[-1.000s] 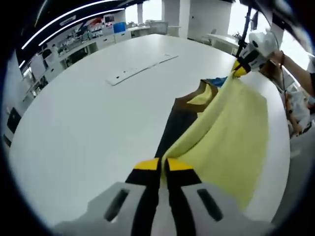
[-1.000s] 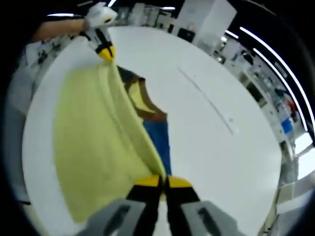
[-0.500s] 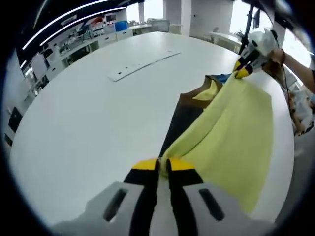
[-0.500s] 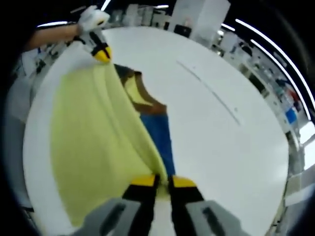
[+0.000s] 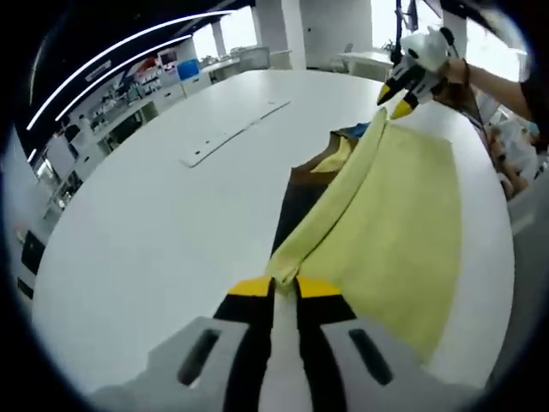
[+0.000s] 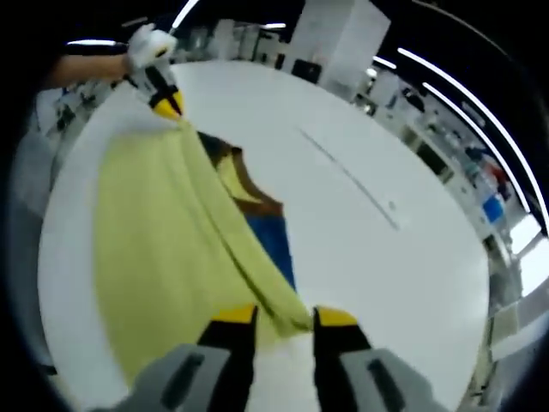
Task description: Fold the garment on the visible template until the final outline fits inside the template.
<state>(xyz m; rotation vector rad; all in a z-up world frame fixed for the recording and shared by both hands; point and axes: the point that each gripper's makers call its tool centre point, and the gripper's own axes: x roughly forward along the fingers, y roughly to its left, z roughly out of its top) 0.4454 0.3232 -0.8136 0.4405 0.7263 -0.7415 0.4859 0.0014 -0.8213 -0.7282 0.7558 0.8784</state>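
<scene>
White table [image 5: 154,215], yellow garment [image 5: 386,215] w/ grippers.

Left gripper [image 5: 283,287] jaws nearly closed; right gripper [image 6: 284,317] jaws parted.

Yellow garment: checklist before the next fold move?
1. Left gripper shut on the yellow garment corner: ok.
2. Right gripper clamped: not ok, jaws apart, corner loose between them.
3. Folded edge straight between both grippers: ok.
4. Garment fully on the white table: cannot tell near the far edge.
5. Outline inside the template: cannot tell; a dark panel shows underneath.
</scene>
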